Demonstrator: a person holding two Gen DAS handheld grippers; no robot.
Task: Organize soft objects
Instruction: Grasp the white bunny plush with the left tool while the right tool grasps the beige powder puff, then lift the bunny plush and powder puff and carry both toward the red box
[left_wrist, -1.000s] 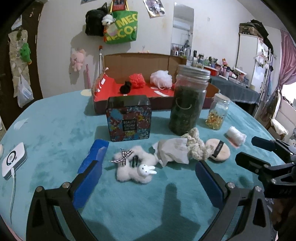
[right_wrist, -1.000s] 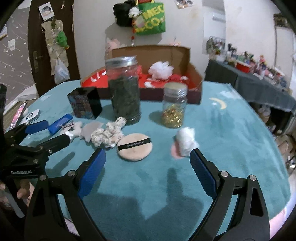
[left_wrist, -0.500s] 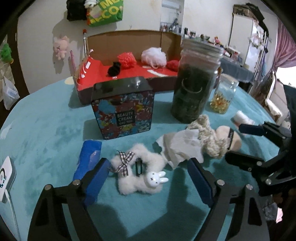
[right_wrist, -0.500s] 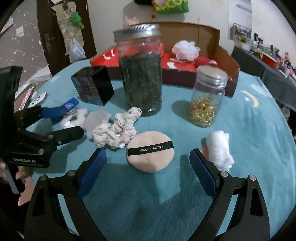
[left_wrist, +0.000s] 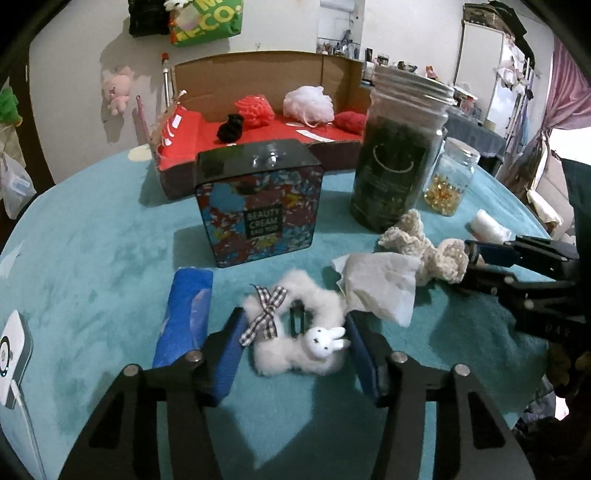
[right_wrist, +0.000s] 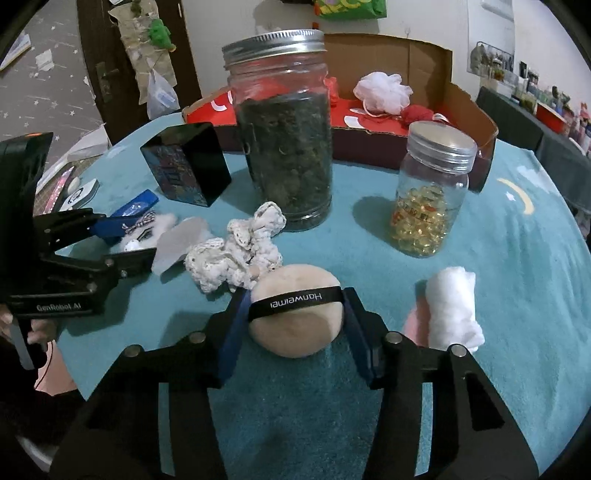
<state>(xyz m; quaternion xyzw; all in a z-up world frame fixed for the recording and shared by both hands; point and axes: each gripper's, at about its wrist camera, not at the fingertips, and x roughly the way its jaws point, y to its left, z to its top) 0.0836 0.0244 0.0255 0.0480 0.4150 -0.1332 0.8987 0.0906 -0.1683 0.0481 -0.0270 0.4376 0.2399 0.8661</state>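
My left gripper (left_wrist: 295, 343) has its blue pads pressed against both sides of a white fluffy scrunchie (left_wrist: 295, 325) with a checked bow and a small bunny, lying on the teal cloth. My right gripper (right_wrist: 293, 325) is closed on a beige powder puff (right_wrist: 295, 314) with a black band. A cream crochet scrunchie (right_wrist: 236, 254) and a crumpled tissue (left_wrist: 376, 284) lie between the two. A white cotton roll (right_wrist: 452, 306) lies right of the puff. An open cardboard box (left_wrist: 266, 77) with a red floor at the back holds red, white and black soft things.
A tall jar of dark leaves (right_wrist: 284, 125), a small jar of gold capsules (right_wrist: 428, 192) and a floral tin (left_wrist: 258, 206) stand mid-table. A blue flat object (left_wrist: 184, 314) lies left of the fluffy scrunchie. A white device (left_wrist: 11, 354) sits at the left edge.
Both grippers moved forward and down and closed: the left around the fluffy scrunchie, the right around the powder puff. Both stood wide open and farther back before.
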